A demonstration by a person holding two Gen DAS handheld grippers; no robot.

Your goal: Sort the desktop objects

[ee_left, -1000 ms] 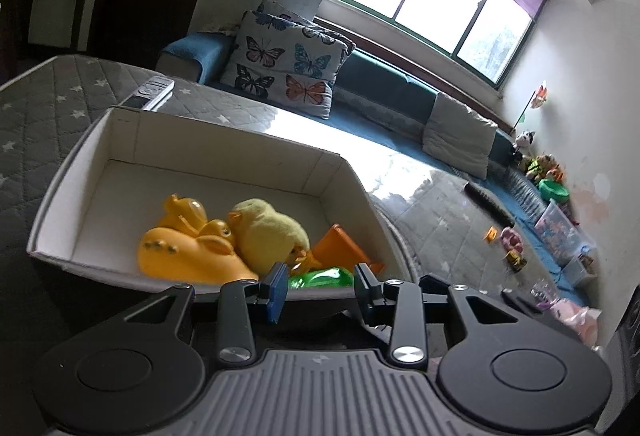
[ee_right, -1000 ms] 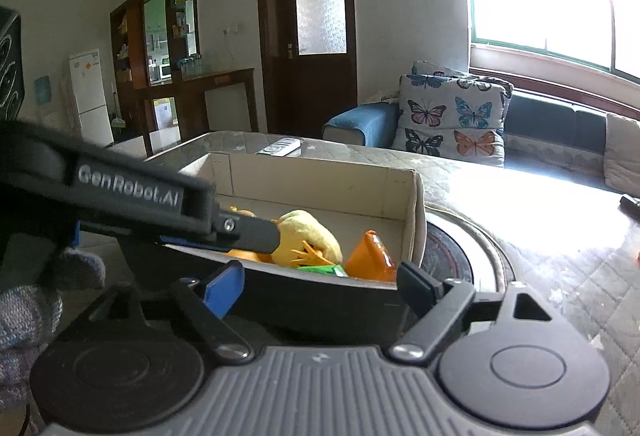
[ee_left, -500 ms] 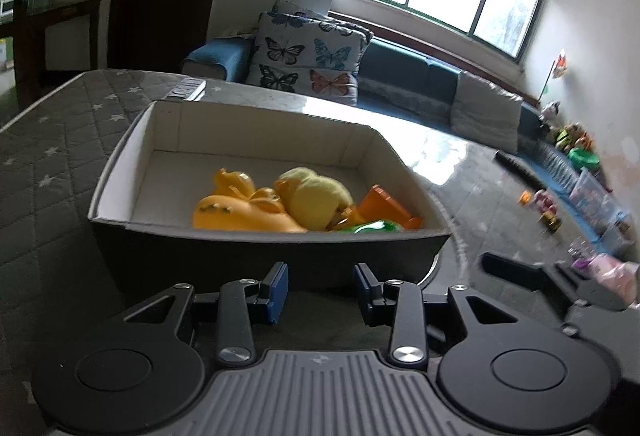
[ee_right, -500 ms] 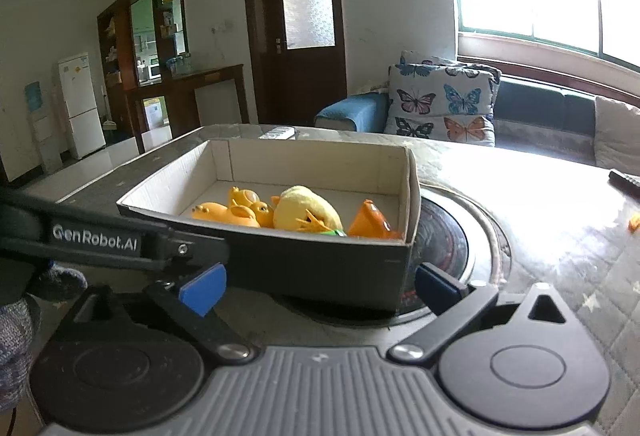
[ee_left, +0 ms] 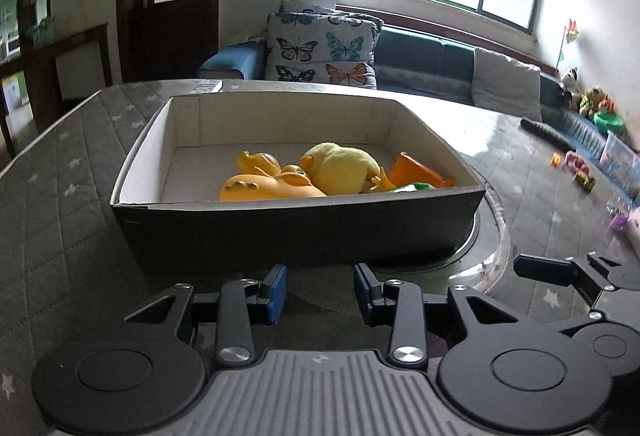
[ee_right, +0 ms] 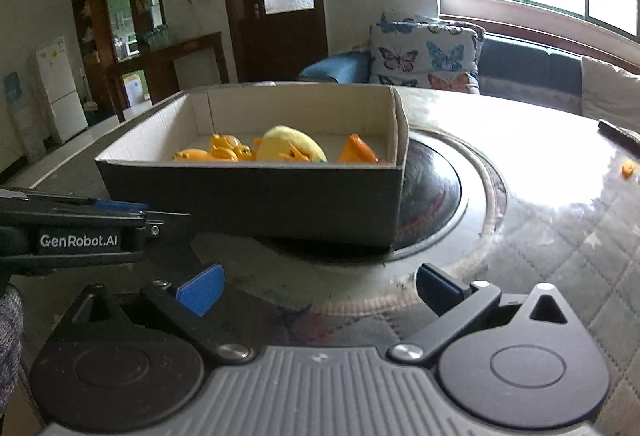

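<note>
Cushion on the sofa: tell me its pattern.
The cushion is pale with multicoloured butterflies in blue, pink and orange; it shows best in the left wrist view.

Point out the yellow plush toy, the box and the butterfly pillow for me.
yellow plush toy [ee_left: 340, 168], left wrist view, middle of its body.
box [ee_left: 296, 226], left wrist view, dark near outer wall.
butterfly pillow [ee_left: 320, 50], left wrist view, centre of its printed face.

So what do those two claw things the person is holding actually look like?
Both are matte black plastic. Each gripper, left and right, has a ribbed grey centre plate, round black discs on both sides, silver screws and two fingers with blue pads. The left one's side reads "GenRobot.AI" in white. A grey knitted glove shows.
</note>
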